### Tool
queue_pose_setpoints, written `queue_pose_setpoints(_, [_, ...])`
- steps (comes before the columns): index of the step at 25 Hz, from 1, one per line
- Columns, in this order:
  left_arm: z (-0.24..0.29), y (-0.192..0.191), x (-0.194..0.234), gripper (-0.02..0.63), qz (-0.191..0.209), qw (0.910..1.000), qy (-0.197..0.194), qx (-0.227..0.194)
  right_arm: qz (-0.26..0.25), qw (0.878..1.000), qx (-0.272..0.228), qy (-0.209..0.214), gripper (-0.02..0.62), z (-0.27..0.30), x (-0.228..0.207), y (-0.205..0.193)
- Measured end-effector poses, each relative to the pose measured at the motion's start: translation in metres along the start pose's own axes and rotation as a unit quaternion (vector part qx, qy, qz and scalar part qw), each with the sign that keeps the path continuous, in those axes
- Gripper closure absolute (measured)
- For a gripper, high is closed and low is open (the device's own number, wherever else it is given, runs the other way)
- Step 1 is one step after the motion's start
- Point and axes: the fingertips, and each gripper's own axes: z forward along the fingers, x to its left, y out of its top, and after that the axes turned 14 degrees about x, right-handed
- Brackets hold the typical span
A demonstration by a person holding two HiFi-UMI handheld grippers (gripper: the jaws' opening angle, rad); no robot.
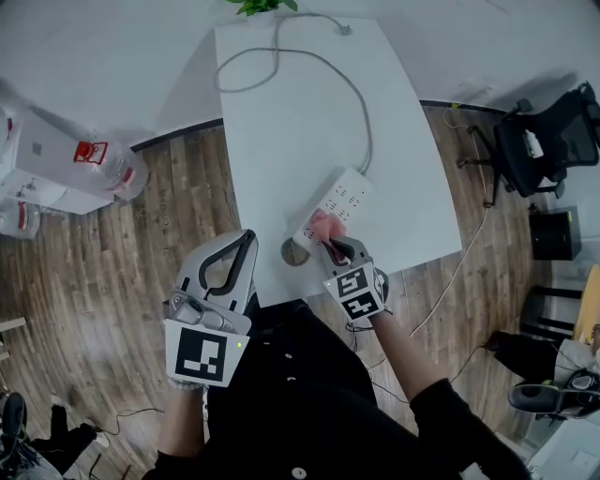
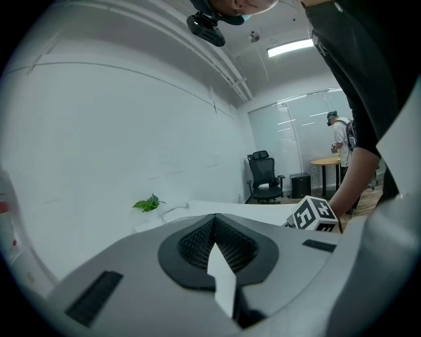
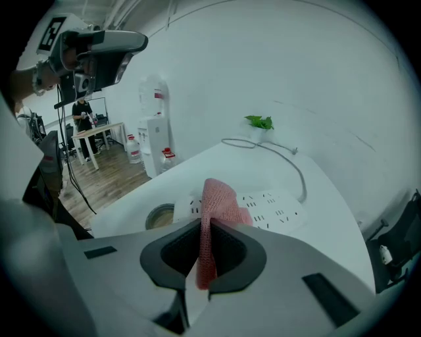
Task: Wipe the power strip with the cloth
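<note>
A white power strip (image 1: 335,204) lies slantwise on the white table (image 1: 281,112), its grey cord (image 1: 323,66) curling to the far end. My right gripper (image 1: 330,244) is shut on a pink cloth (image 1: 324,226), which rests on the strip's near end. In the right gripper view the pink cloth (image 3: 217,210) stands pinched between the jaws of the right gripper (image 3: 205,232), over the strip (image 3: 260,205). My left gripper (image 1: 246,246) hangs off the table's near left edge, jaws together and empty. The left gripper (image 2: 214,227) is tilted up toward the wall in its own view.
A round cable hole (image 1: 294,251) sits in the table by the strip's near end. A small plant (image 1: 260,6) stands at the far edge. Water bottles (image 1: 108,164) lie on the wooden floor to the left; a black office chair (image 1: 544,141) is at the right.
</note>
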Motion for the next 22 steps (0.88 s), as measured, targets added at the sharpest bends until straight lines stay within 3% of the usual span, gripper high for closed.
queue_pose_setpoints(14, [-0.005, -0.004, 0.001, 0.594, -0.004, 1.0000, 0.001, 0.001, -0.014, 0.999, -0.001, 0.044, 0.546, -0.006, 0.049, -0.007])
queue_pose_setpoints(22, [-0.006, -0.007, 0.002, 0.594, -0.008, 0.9999, 0.001, 0.007, -0.030, 0.999, 0.002, 0.044, 0.545, -0.008, 0.052, -0.007])
